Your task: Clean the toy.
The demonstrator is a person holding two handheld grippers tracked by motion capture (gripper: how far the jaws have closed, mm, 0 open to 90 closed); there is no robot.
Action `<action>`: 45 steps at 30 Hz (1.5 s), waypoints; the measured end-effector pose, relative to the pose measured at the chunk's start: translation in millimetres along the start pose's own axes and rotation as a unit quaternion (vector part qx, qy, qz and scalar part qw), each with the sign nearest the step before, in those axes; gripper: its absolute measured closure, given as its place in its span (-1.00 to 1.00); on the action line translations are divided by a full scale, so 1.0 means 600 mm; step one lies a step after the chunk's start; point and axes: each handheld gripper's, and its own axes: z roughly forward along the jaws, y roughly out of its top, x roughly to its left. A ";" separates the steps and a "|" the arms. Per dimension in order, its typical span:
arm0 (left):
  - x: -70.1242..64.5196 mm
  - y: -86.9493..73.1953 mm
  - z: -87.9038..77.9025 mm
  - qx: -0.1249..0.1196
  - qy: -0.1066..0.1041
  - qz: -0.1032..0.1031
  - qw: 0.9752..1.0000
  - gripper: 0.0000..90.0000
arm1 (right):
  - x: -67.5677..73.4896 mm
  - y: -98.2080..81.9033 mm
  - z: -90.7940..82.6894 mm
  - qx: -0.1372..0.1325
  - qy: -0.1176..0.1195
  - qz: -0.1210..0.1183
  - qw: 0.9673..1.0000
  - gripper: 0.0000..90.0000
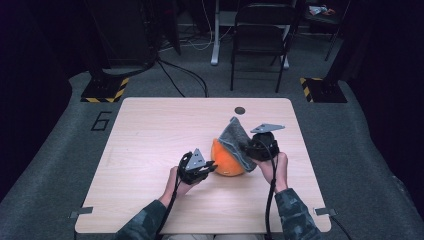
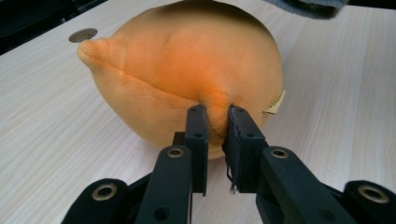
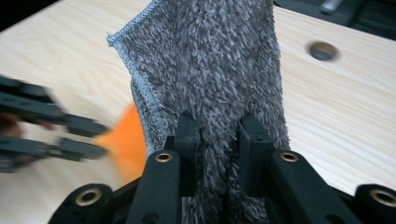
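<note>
mid-tabletop (image 1: 150, 145), right of centre: left gripper (image 1: 207, 169) has its fingers (image 2: 198, 135) pinched on a fold of the orange plush (image 1: 227, 161), pinning it down. right gripper (image 1: 250, 148) fingers (image 3: 187, 140) are clamped on the grey cloth (image 1: 236, 135), which drapes over the plush's far-right side. looks like the uncovering step. next: lift the cloth clear, keep the plush pinned.

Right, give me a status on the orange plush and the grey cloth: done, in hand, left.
Done: both grips are made. The left hand-held gripper is shut on a pinch of the orange plush, which sits on the wooden table. In hand: the right hand-held gripper is shut on the grey cloth, holding it lifted in a peak over the plush. Left: the cloth partly lies against the plush, so it is not yet clear of it.
</note>
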 end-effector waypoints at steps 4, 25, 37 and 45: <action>-0.003 0.001 -0.001 0.000 0.001 0.002 1.000 0.77 | 0.033 0.007 0.013 0.005 0.008 -0.025 1.000 0.61; -0.005 0.000 0.001 0.004 -0.004 0.003 1.000 0.78 | 0.063 -0.014 0.063 0.034 -0.005 -0.065 0.997 0.58; -0.001 -0.001 0.001 0.004 -0.004 -0.003 1.000 0.78 | 0.020 -0.021 0.052 0.044 -0.008 -0.033 0.998 0.58; 0.001 -0.002 0.000 0.005 -0.006 -0.007 1.000 0.78 | -0.024 -0.036 0.049 0.052 -0.019 0.008 0.998 0.57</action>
